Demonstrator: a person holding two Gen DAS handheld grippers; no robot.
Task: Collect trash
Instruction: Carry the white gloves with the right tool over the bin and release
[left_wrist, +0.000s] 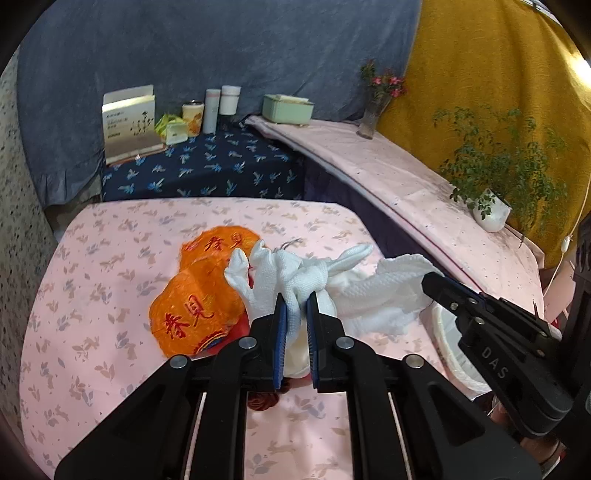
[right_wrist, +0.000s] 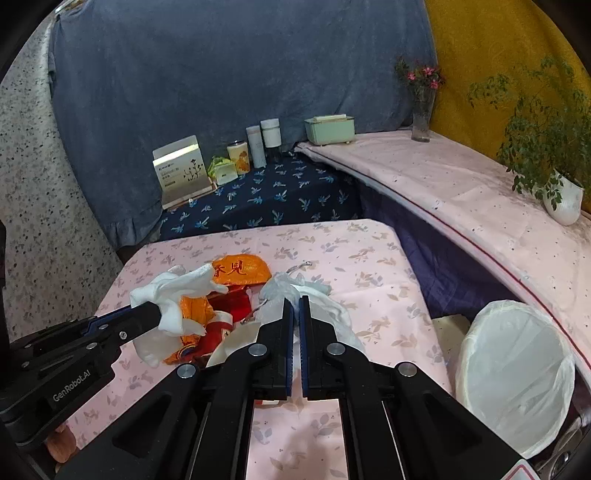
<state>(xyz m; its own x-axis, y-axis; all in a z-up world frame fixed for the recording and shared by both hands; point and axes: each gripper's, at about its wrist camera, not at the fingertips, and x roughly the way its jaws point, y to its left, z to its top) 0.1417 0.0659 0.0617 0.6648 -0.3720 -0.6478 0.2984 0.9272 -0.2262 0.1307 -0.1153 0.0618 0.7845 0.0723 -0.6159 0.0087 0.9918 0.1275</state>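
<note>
While two black grippers worked over one table (left_wrist: 92, 295) draped in pink leaf-printed cloth, the trash lay gathered near its middle. At the left of the heap sat crinkled orange wrappers (left_wrist: 192, 306) with red characters, at least two, glossy and puffed, with a red packet (right_wrist: 231, 306) among them in the right wrist view. Beside these, the left gripper (left_wrist: 295, 295) had its blue-padded fingers pinching a white knitted glove (left_wrist: 291, 280), soft and ribbed, its limp fingers splayed above the wrappers. Further right, the right gripper (right_wrist: 295, 304) had its fingers pressed almost together on a thin white sheet (right_wrist: 314, 295), rumpled and plastic-looking from its own camera, waffle-textured from the left one; the pinch point itself was partly hidden. At the table's right edge stood one round bin (right_wrist: 513, 362) lined with a translucent white bag. Behind, on a navy leaf-patterned cloth (left_wrist: 207, 170), stood one silvery card box (left_wrist: 127, 122), one small green packet (left_wrist: 173, 129), one printed can (left_wrist: 192, 118) and two white cylindrical bottles (left_wrist: 221, 103). On the long pink shelf (left_wrist: 388, 173) sat one mint box (left_wrist: 288, 107), one glass vase of pink flowers (left_wrist: 373, 110) and one white pot with a feathery plant (left_wrist: 491, 214).
</note>
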